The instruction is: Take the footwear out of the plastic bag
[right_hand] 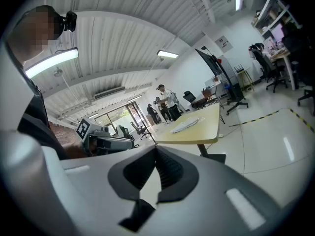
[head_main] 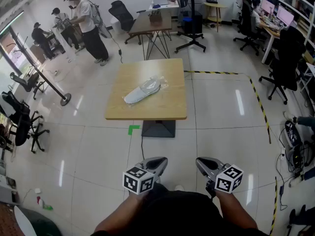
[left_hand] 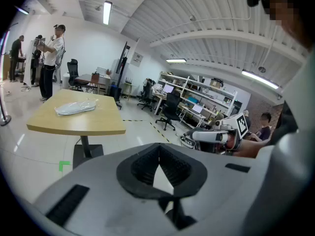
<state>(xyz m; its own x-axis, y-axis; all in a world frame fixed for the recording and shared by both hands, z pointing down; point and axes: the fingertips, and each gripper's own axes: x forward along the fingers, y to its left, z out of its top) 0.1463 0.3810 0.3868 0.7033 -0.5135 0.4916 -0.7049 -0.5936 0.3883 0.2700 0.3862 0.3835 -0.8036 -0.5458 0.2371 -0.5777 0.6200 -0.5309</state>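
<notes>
A clear plastic bag (head_main: pixel 142 90) with a pale shoe inside lies flat in the middle of a wooden table (head_main: pixel 147 113). The bag also shows in the left gripper view (left_hand: pixel 75 107) and, small, in the right gripper view (right_hand: pixel 184 125). Both grippers are held close to my body, well short of the table and side by side above the floor. My left gripper (head_main: pixel 157 162) is shut with nothing between its jaws, and my right gripper (head_main: pixel 202 163) is shut and empty too. Each gripper view shows the other gripper off to the side: the right gripper (left_hand: pixel 216 135) and the left gripper (right_hand: pixel 106 142).
The table stands on a dark pedestal base (head_main: pixel 158 128) with a green tape mark (head_main: pixel 133 129) beside it. Yellow-black floor tape (head_main: pixel 260 107) runs to the right. Office chairs (head_main: pixel 22 117) stand at the left, desks and chairs (head_main: pixel 283 68) at the right. People (head_main: pixel 88 26) stand at the far left.
</notes>
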